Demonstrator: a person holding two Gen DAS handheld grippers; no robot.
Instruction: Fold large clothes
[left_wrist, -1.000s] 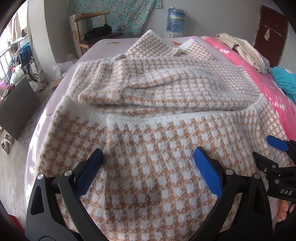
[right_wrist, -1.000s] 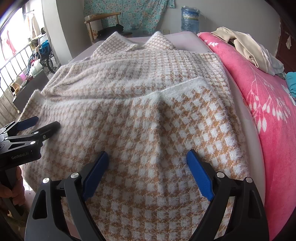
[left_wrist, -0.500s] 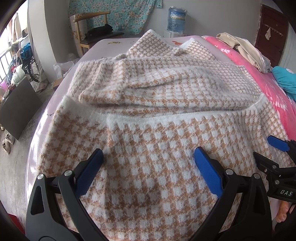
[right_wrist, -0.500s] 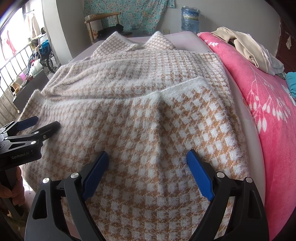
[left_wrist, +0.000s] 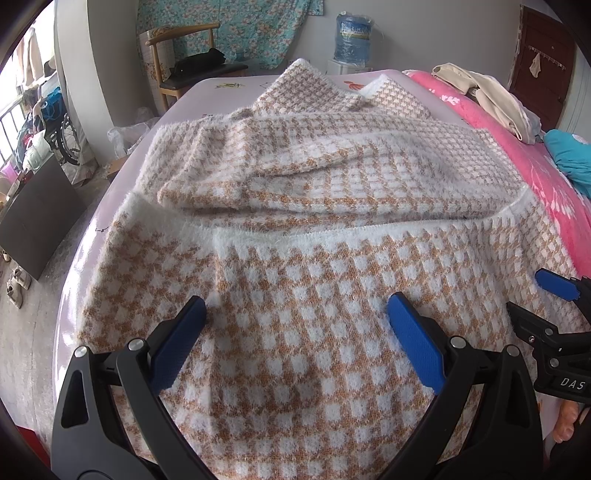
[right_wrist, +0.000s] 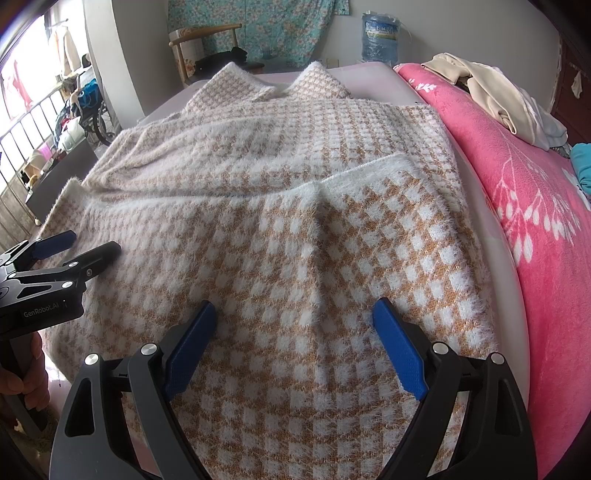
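A fuzzy tan-and-white checked garment (left_wrist: 332, 206) lies spread over the near part of the bed (left_wrist: 221, 83), partly folded: its lower portion is turned up so a white-edged hem runs across the middle, and a sleeve lies doubled across the upper half. The collar points sit at the far end, toward the wall.

The left hand-held gripper (left_wrist: 295, 325) hangs over the near edge of the garment with its jaws spread wide, the blue pads (left_wrist: 177, 347) standing apart with only flat knit under the gap. Nothing is pinched between them. The right hand-held gripper (right_wrist: 293, 328) is just beside it, likewise released, its blue pads (right_wrist: 399, 350) wide apart above the cloth. Each shows at the edge of the other's view, with a bit of the person's hand (right_wrist: 22, 373) on the handle.

Along the right side of the bed lies a pink blanket (right_wrist: 517, 177) with white leaf prints, a beige garment (right_wrist: 491, 96) heaped on it. Against the far wall stand a wooden chair (left_wrist: 177, 55) and a water bottle (left_wrist: 352, 37), beneath a hanging floral cloth (left_wrist: 229, 29).
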